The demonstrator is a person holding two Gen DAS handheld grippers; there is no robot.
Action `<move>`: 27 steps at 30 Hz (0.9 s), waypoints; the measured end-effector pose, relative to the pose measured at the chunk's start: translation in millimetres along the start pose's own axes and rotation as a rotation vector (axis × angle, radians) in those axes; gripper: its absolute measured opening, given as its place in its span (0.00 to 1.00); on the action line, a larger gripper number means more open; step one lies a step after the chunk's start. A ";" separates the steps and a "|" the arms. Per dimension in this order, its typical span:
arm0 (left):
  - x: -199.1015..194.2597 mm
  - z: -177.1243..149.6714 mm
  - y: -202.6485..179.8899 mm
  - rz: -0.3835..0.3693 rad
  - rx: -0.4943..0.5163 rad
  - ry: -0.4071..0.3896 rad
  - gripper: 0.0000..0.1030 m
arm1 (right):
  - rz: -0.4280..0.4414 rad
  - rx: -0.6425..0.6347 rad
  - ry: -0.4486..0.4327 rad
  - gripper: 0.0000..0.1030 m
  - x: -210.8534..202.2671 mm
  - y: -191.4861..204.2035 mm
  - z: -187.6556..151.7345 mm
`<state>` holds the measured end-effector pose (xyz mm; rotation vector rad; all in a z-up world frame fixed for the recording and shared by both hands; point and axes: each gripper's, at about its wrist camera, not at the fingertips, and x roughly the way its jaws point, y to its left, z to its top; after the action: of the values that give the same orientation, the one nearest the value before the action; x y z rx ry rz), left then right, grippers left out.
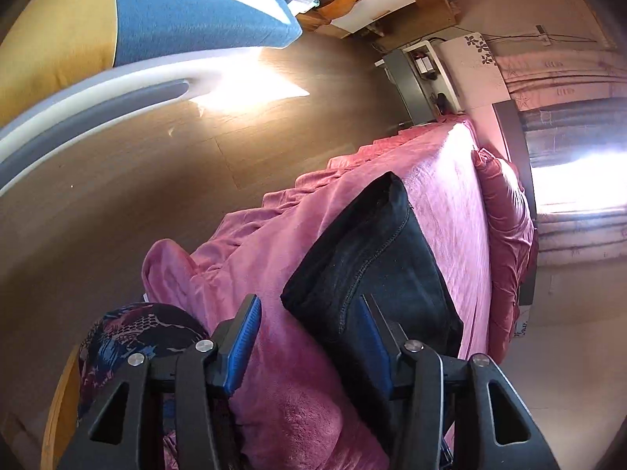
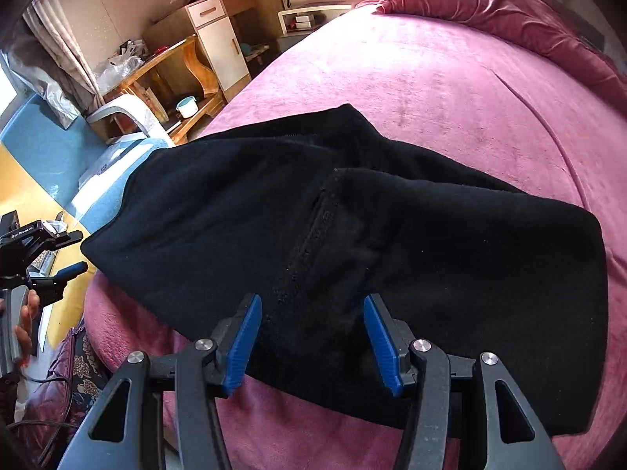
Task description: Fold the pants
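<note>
Right wrist: right tool [image 2: 312, 338] hovers spread over black pants [image 2: 352, 235]; left tool [image 1: 309, 337] tilted, unclenched

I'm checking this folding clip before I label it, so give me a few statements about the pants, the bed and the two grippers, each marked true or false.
1. The black pants lie on a pink bedspread. True.
2. The right gripper is clamped shut on the pants. False: its jaws stand open, above the fabric.
3. The left gripper is open. True.
4. The pants lie on the wooden floor. False: they lie on the bed.
5. A pink pillow sits at the far end of the bed. True.
</note>
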<state>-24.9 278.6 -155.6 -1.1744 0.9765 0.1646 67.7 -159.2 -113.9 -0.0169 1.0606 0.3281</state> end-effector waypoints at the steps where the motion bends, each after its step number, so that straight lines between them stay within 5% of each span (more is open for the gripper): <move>1: 5.4 -0.2 1.9 -0.011 -0.010 0.019 0.50 | -0.002 0.005 0.002 0.54 0.6 -1.1 -1.0; 8: 27.0 4.4 4.5 -0.017 -0.042 0.038 0.45 | -0.037 0.021 -0.009 0.60 -1.0 -2.6 -8.3; 13: 38.7 4.9 3.1 -0.017 -0.042 0.052 0.39 | -0.066 0.051 -0.017 0.75 2.8 -8.6 -13.2; 17: 38.2 4.7 -0.5 -0.026 -0.012 0.026 0.25 | -0.052 0.087 -0.016 0.84 7.2 -15.1 -16.6; 21: 25.2 0.4 -21.4 0.000 0.103 -0.047 0.16 | -0.036 0.101 -0.006 0.91 13.7 -16.4 -19.3; 27: -0.3 -27.1 -88.8 0.059 0.414 -0.185 0.13 | -0.062 0.062 0.035 0.95 18.8 -9.5 -16.7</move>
<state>11.0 218.5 -94.6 -0.7373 0.8324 0.1091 64.4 -166.2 -139.7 0.0001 1.1024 0.2394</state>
